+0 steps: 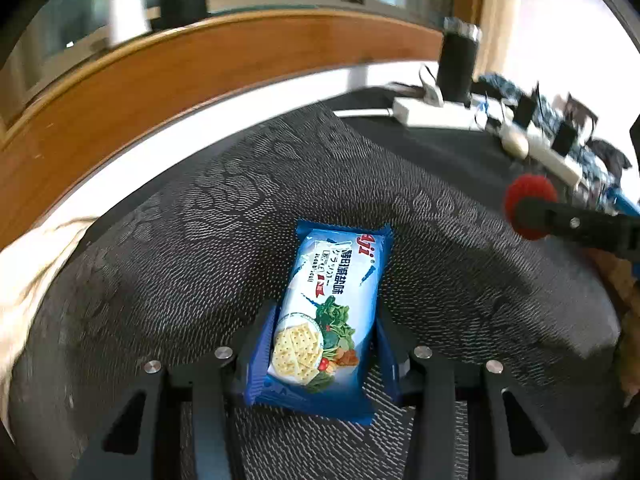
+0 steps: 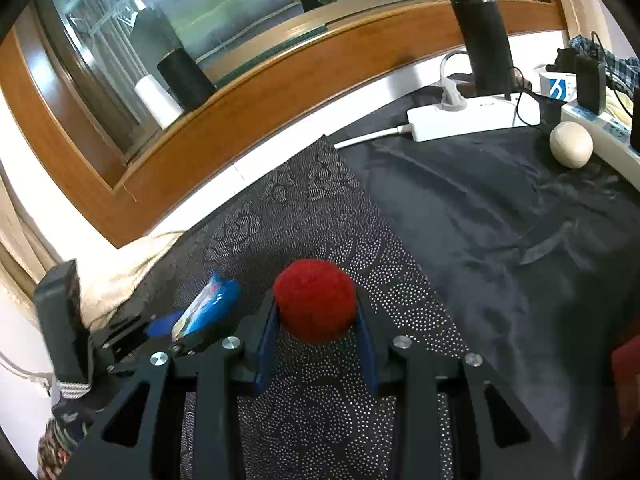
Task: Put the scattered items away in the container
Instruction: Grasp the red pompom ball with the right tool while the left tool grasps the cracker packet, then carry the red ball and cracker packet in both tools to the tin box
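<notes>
My left gripper (image 1: 320,344) is shut on a blue cracker packet (image 1: 324,320), held above the dark patterned cloth (image 1: 200,240). My right gripper (image 2: 316,328) is shut on a red woolly ball (image 2: 315,300), held above the same cloth (image 2: 320,216). The red ball (image 1: 528,204) and the right gripper show at the right edge of the left wrist view. The packet (image 2: 208,308) and the left gripper (image 2: 176,332) show at the left of the right wrist view. No container is clearly in view.
A cream ball (image 2: 571,145) lies on the black cloth beside white power strips (image 2: 460,118). A black flask (image 2: 486,36) stands behind them. A wooden window frame (image 2: 280,80) runs along the back. Cream fabric (image 1: 36,264) lies at the left.
</notes>
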Demonstrator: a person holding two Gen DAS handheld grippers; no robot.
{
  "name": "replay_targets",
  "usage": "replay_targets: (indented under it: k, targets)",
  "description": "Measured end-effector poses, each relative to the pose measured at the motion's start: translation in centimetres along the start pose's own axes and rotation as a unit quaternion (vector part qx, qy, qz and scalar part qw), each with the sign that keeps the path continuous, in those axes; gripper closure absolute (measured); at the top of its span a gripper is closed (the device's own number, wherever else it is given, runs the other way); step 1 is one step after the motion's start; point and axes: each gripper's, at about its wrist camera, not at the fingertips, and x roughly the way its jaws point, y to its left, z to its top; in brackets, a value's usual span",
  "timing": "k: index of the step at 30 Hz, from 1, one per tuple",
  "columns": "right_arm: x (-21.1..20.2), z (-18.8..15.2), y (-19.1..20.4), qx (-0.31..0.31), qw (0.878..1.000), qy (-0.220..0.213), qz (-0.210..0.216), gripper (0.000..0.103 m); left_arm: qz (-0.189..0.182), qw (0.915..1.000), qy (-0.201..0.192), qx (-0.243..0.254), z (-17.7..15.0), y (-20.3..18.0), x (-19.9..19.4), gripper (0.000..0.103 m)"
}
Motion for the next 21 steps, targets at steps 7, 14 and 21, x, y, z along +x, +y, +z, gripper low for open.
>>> replay_targets:
  k: [7, 14, 21]
  targets:
    - [-2.2, 0.3, 0.3, 0.006, 1.0, -0.022, 0.007, 0.064, 0.01, 0.9993, -0.017, -0.031, -1.0, -1.1, -2.8, 0.056]
    - [-7.4, -1.0, 0.1, 0.001, 0.999, -0.039, -0.003, 0.064, 0.002, 0.9992, -0.027, -0.031, -1.4, -4.2, -4.8, 0.056]
    - [-16.0, -2.7, -4.7, 0.02, 0.995, -0.08, -0.052, 0.064, -0.04, 0.9978, -0.053, 0.007, -0.7, -10.5, -6.8, 0.056]
